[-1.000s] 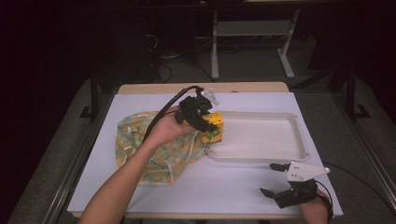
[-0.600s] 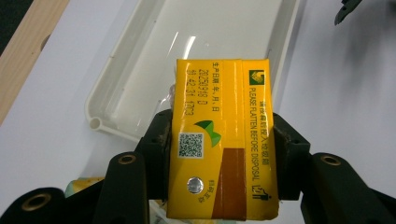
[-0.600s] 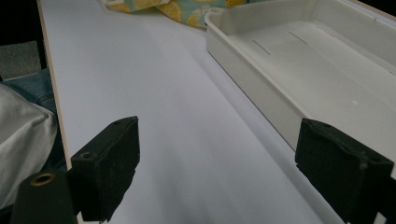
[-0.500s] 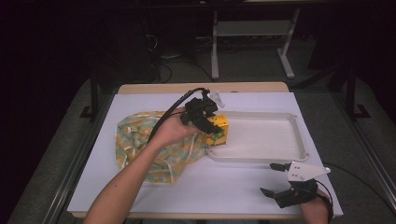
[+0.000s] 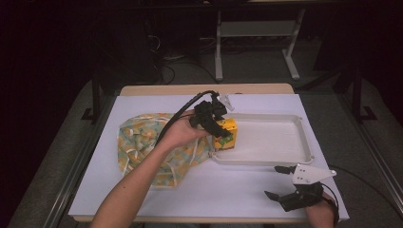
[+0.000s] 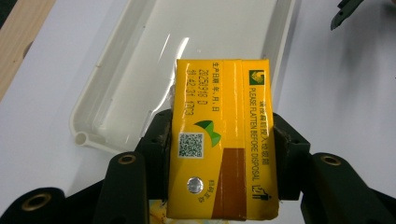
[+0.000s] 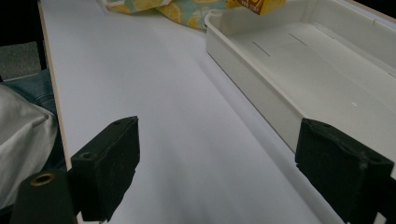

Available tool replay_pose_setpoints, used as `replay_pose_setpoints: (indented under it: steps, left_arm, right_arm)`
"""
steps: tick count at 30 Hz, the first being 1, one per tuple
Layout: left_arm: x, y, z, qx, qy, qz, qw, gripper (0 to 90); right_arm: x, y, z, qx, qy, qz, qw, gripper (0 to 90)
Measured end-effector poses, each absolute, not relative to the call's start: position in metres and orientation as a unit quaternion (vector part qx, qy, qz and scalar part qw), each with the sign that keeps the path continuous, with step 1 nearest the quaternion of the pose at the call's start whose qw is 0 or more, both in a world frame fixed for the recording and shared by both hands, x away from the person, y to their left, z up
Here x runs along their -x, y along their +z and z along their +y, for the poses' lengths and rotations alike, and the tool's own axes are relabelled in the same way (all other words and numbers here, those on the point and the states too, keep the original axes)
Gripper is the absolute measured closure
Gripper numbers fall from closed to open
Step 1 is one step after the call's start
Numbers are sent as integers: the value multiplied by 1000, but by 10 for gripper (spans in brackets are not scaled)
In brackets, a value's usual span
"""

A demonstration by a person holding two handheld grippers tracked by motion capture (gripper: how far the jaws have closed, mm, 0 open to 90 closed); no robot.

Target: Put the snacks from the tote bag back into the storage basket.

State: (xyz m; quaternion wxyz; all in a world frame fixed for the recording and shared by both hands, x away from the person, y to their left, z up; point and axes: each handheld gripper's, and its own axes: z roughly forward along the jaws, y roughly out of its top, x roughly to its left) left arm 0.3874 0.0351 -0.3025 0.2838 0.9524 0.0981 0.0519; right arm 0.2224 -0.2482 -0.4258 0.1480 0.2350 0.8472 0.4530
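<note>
A yellow drink carton (image 5: 226, 134) hangs over the left end of the white tray (image 5: 285, 159), with my left gripper (image 5: 214, 124) shut on it. In the left gripper view the carton (image 6: 223, 140) stands between the two black pads (image 6: 157, 140), printed side up, above the tray's corner (image 6: 84, 135). My right gripper (image 5: 281, 183) rests open near the table's front right edge, apart from the tray. In the right gripper view its pads (image 7: 109, 163) stand wide over bare white tabletop, with the tray wall (image 7: 252, 88) to the right and the carton's edge (image 7: 257, 5) at the top.
A lemon-patterned cloth bag (image 5: 142, 142) lies crumpled left of the tray, under my left forearm (image 5: 138, 185). The tray's inside (image 5: 275, 140) is bare. A white sheet (image 5: 95, 190) covers the table. Metal stand legs (image 5: 218, 52) stand on the floor beyond the table.
My left gripper has carried the carton a little to the right, from above the bag's edge to over the tray's left end. The right gripper has stayed put.
</note>
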Motion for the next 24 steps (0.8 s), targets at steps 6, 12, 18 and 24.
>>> replay_pose_setpoints:
  steps: [6,12,18,24]
  left_arm:
    - [-389,-309,26,-954,45,89,282,504]
    - [-388,-313,19,-957,44,81,277,504]
    - [-388,-316,12,-958,40,72,276,504]
    - [-389,-322,7,-959,35,67,272,504]
  right_arm:
    - [-222,-426,-248,-235,454,847,148,135]
    - [-222,-426,-249,-236,455,846,148,134]
    - [-222,-425,-249,-236,456,845,147,135]
    - [-222,-425,-250,-235,457,845,147,135]
